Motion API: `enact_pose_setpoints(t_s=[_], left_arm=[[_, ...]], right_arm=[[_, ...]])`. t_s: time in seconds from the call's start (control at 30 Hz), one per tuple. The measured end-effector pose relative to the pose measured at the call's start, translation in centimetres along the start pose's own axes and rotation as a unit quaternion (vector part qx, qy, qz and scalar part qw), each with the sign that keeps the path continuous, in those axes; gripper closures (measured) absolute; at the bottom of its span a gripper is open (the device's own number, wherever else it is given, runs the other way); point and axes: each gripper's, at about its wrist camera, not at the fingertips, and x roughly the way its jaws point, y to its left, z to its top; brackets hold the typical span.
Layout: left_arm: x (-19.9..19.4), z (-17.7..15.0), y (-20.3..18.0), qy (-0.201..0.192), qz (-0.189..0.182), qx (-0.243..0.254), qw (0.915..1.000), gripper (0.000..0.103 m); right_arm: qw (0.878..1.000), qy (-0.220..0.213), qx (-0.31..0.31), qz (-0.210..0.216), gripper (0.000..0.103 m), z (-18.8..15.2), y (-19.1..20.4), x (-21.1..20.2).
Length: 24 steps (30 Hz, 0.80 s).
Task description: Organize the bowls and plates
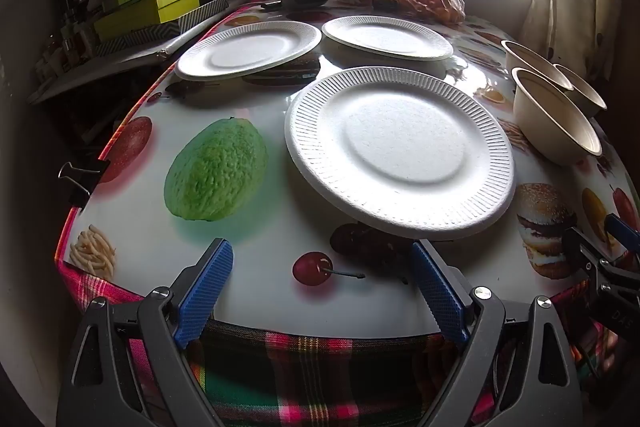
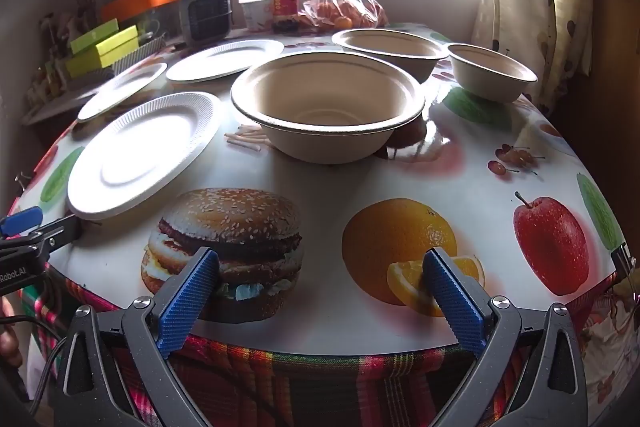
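Not much here can be read. Seen from the right gripper, the black body of the left gripper (image 2: 18,227) coming in at its left carries white lettering, "Robot.AI", cut off at the frame edge. Seen from the left gripper, the right gripper (image 1: 618,239) off to its right bears pale letters that look like "DAS", also cut off. The jar (image 2: 284,3) far ahead, by the window, has a red and yellow label, too small to read.
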Motion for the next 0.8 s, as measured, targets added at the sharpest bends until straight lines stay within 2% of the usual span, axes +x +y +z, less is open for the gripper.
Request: enact_pose_setpoints(t_s=[0.8], left_arm=[[-0.26,-0.15,0.24,0.001,0.001,-0.001,1.0,0.013]], right_arm=[[1.0,-0.001,0.001,0.0,0.0,-0.03,0.0,-0.07]])
